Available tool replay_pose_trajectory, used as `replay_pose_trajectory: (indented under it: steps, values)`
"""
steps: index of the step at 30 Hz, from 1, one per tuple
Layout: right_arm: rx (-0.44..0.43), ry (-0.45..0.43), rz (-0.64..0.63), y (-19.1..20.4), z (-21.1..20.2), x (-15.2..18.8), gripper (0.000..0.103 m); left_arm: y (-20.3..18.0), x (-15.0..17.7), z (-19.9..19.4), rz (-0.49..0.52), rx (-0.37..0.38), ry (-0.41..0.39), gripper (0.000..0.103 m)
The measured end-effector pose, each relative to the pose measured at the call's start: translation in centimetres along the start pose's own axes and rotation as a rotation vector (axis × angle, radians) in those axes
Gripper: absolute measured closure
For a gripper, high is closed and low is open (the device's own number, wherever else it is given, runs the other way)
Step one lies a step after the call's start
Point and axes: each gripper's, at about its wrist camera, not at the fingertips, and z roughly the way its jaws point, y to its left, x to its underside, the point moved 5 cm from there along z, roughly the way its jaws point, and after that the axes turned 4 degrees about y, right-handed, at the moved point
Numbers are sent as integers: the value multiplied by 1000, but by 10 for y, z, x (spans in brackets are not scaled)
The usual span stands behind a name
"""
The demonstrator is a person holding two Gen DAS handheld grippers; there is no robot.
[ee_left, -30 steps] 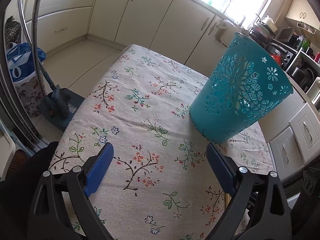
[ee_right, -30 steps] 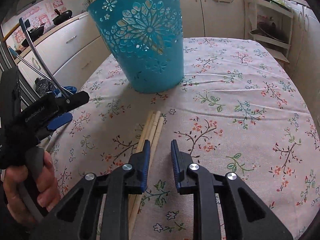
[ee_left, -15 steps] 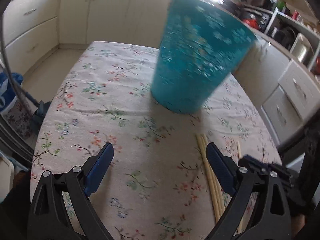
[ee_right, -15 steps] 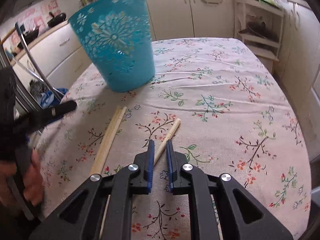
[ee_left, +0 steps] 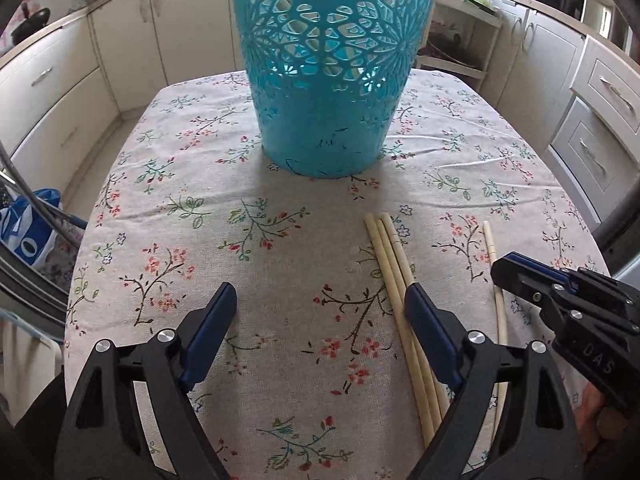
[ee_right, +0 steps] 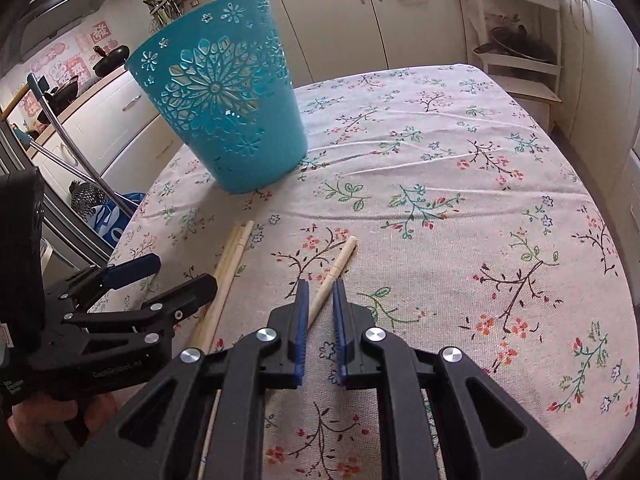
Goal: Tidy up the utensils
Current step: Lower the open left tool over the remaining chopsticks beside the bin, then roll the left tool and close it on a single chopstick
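A teal cut-out basket (ee_left: 332,80) stands upright on the floral tablecloth; it also shows in the right wrist view (ee_right: 224,108). Three wooden chopsticks (ee_left: 394,268) lie side by side in front of it, seen too in the right wrist view (ee_right: 230,260). A single chopstick (ee_right: 338,264) lies apart to their right, also in the left wrist view (ee_left: 490,244). My left gripper (ee_left: 320,304) is open, its right finger over the three chopsticks. My right gripper (ee_right: 320,300) has its jaws narrowly around the single chopstick; I cannot tell whether the pads touch it.
The table (ee_right: 480,152) has a flowered cloth. Kitchen cabinets (ee_left: 48,92) ring the table. A blue bag (ee_left: 28,232) and metal poles stand on the floor at the left. An open shelf unit (ee_right: 516,48) stands beyond the table's far edge.
The left gripper has swung to face the basket and come in beside the three chopsticks. The right gripper has shifted from the chopstick group to the single chopstick and narrowed its jaws around it.
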Motion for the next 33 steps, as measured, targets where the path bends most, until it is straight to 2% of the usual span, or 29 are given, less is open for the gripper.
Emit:
replay_pose_trajectory:
  steps: [7,22,33]
  values:
    - [7,0,-8,1,0,1,90,-2,2,3,23,-61,7,24]
    - [32,0,-44,8,0,1,85,-4,1,4,28,-54,3,25]
    - [119,19,-177,19,1,3,85,-5,1,5,32,-51,3,25]
